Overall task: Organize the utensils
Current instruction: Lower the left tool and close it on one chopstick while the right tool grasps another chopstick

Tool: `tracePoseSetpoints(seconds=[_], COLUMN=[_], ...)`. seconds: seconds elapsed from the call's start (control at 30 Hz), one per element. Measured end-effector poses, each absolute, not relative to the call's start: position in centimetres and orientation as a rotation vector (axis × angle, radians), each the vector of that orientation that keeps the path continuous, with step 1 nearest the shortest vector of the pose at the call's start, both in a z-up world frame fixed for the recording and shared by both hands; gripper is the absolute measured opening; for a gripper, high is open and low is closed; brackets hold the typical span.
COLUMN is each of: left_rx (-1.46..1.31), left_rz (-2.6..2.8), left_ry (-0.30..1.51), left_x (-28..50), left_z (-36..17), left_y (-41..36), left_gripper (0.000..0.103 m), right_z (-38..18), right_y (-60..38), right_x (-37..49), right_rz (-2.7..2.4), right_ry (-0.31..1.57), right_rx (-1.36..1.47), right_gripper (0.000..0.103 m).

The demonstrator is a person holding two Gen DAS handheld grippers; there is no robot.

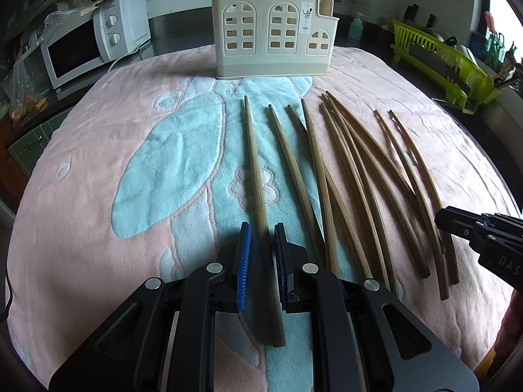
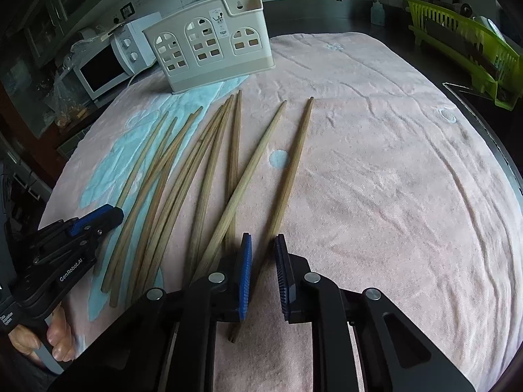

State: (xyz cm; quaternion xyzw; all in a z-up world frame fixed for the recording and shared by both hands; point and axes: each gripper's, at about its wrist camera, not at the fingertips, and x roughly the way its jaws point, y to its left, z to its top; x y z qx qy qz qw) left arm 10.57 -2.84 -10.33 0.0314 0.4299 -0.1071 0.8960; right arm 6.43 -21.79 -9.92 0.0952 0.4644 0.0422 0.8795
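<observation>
Several wooden chopsticks (image 1: 353,163) lie fanned out on a pink and blue towel (image 1: 98,163), their tips toward a cream utensil holder (image 1: 271,32) standing upright at the far end. My left gripper (image 1: 261,228) is shut on the leftmost chopstick (image 1: 253,163), which lies flat on the towel between the blue pads. My right gripper (image 2: 263,240) is shut on the rightmost chopstick (image 2: 294,163), which crosses the jaws at a slant. A neighbouring chopstick (image 2: 258,156) runs under its left finger. The holder (image 2: 209,49) looks empty.
A white microwave (image 1: 91,42) stands at the back left and a green dish rack (image 1: 441,62) at the back right, with a soap bottle (image 1: 356,26) between. The towel (image 2: 392,196) is bare to the right. A hand (image 2: 59,336) grips the left tool's handle.
</observation>
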Motion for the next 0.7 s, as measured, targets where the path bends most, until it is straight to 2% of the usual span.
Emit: tracePoseSetpoints(seconds=[0.7], left_rx=[0.077], left_rz=[-0.220], left_ry=[0.905], left_x=[10.83], left_z=[-10.23], left_y=[-3.06], left_gripper=[0.014], right_z=[-9.96], right_y=[-21.52], right_x=[6.11], right_rz=[0.053], right_ry=[0.947], right_rx=[0.155], right_gripper=[0.009])
